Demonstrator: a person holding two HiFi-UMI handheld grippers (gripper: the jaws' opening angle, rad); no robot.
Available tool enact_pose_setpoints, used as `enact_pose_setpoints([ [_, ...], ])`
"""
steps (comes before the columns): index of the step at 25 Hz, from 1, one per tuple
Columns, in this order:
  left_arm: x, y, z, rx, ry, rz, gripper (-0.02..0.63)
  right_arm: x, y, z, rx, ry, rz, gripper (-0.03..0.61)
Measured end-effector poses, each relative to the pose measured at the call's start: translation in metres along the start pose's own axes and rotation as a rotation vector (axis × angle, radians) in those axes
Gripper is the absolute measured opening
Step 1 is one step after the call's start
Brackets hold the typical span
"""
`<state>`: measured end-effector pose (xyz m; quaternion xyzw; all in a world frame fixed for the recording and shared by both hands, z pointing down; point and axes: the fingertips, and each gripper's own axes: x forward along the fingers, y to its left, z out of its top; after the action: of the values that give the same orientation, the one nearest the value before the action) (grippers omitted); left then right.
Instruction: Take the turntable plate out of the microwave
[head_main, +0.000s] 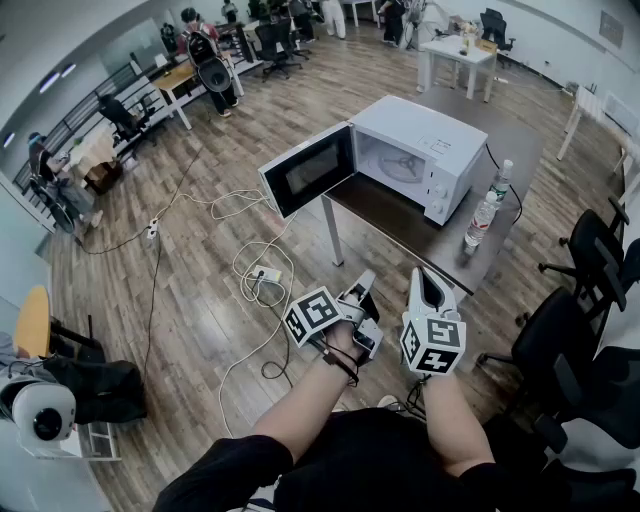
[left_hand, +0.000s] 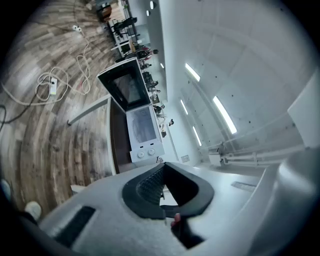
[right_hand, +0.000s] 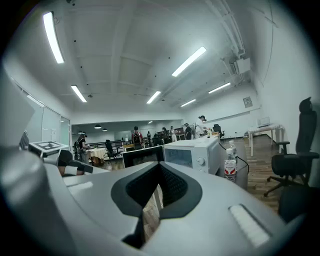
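While its door (head_main: 310, 172) hangs open, microwave (head_main: 432, 148): turntable plate (head_main: 403, 167) inside, far.
Left gripper (head_main: 363, 286): jaws pressed together, empty.
Right gripper (head_main: 420, 281): jaws closed, empty.

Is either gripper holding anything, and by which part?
Nothing is held. The left gripper and right gripper are both shut and empty, short of the microwave.

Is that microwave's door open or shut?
Open. The microwave door is swung wide to the side, and the turntable plate shows inside the cavity.
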<state>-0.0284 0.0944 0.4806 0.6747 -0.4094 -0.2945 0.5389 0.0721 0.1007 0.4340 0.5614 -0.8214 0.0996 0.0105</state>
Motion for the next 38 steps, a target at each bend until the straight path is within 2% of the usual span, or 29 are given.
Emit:
enact_pose_setpoints([
  [2,0.004,-0.001,0.003,0.27,-0.007,0.067,0.008,0.002,-0.006,-0.002,-0.002,0.005,0.002,0.008],
  [5,0.007,-0.01,0.008,0.766,-0.026,0.164,0.008,0.005,-0.011,-0.001,-0.002,0.009,0.009,0.008],
  [6,0.007,-0.015,0.008,0.894,-0.029,0.179,0.008,0.006,-0.012,-0.001,-0.003,0.01,0.012,0.008],
  [7,0.009,-0.018,0.006,0.969,-0.028,0.185,0.008,0.007,-0.013,0.0,-0.003,0.009,0.014,0.008],
  [8,0.011,-0.02,0.005,0.998,-0.024,0.184,0.008,0.008,-0.014,0.001,-0.003,0.009,0.016,0.008],
  [15,0.016,-0.022,0.002,1.032,-0.011,0.187,0.009,0.01,-0.016,0.0,0.02,0.0,0.026,0.008],
  [22,0.027,-0.02,0.002,1.019,-0.006,0.196,0.009,0.017,-0.022,-0.003,0.017,0.007,0.032,0.008],
  [29,0.049,-0.025,-0.011,1.039,-0.015,0.206,0.009,0.021,-0.044,-0.001,0.011,0.004,0.054,0.008],
  [38,0.078,-0.021,-0.034,1.017,-0.009,0.227,0.009,0.025,-0.07,-0.003,-0.001,0.016,0.1,0.009],
])
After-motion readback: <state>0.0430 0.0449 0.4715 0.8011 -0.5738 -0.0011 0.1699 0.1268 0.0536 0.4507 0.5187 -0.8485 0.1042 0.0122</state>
